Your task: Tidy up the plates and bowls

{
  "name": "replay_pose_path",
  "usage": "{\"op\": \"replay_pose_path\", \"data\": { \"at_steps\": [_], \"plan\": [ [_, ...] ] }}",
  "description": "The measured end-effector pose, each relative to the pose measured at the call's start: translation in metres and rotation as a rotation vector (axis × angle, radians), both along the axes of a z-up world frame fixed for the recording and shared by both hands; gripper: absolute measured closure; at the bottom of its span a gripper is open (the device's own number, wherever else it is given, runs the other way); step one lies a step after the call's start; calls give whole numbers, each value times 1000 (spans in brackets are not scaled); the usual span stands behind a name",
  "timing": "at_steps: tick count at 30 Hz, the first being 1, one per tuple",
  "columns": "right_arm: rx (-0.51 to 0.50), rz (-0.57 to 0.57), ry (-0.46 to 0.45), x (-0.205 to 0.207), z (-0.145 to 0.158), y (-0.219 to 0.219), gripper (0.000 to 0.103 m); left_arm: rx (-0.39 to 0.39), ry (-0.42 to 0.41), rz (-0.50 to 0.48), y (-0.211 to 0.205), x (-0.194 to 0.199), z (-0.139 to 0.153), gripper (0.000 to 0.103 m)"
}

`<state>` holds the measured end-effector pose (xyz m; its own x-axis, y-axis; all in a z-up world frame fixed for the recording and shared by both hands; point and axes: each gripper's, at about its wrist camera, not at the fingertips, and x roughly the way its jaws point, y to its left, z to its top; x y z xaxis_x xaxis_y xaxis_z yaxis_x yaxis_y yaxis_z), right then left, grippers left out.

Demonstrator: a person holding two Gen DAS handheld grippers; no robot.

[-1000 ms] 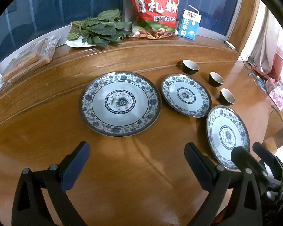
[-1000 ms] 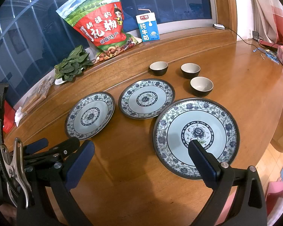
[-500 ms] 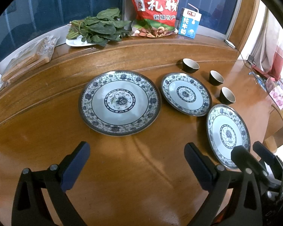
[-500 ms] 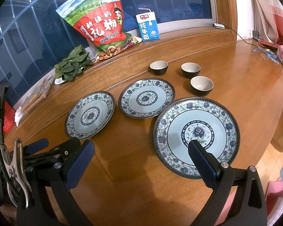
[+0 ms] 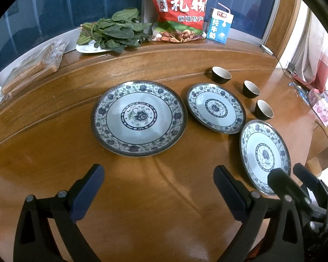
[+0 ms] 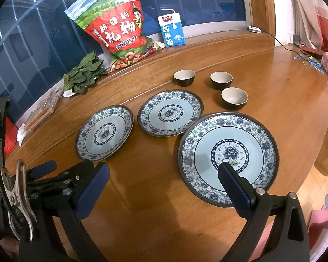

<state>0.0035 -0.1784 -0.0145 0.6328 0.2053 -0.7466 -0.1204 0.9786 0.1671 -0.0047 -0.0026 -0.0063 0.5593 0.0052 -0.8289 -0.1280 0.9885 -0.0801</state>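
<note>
Three blue-patterned plates lie on the wooden table: a left plate (image 5: 138, 118) (image 6: 105, 133), a middle plate (image 5: 215, 108) (image 6: 170, 115) and a right plate (image 5: 264, 155) (image 6: 228, 159). Three small dark bowls (image 5: 220, 74) (image 5: 251, 89) (image 5: 263, 109) stand behind them, also in the right wrist view (image 6: 184, 77) (image 6: 221, 80) (image 6: 234, 98). My left gripper (image 5: 158, 183) is open and empty, above the table in front of the left plate. My right gripper (image 6: 161, 179) is open and empty, its right finger over the right plate's near part.
On the raised ledge at the back stand a red snack bag (image 5: 179, 6) (image 6: 118, 35), a milk carton (image 5: 218, 26) (image 6: 171, 31), leafy greens on a white plate (image 5: 113, 32) (image 6: 84, 72) and wrapped packets (image 5: 32, 67). The table's edge (image 6: 323, 144) drops off at the right.
Both views have barely shifted; the left gripper has crept slightly forward toward the plates. Both grippers stay open and the plates and bowls have not moved.
</note>
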Motion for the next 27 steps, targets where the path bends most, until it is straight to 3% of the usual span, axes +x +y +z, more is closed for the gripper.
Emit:
{"op": "replay_pose_path", "data": {
  "at_steps": [27],
  "plan": [
    [-1, 7, 6, 3, -3, 1, 1, 4, 11, 2, 4, 0, -6, 2]
  ]
}}
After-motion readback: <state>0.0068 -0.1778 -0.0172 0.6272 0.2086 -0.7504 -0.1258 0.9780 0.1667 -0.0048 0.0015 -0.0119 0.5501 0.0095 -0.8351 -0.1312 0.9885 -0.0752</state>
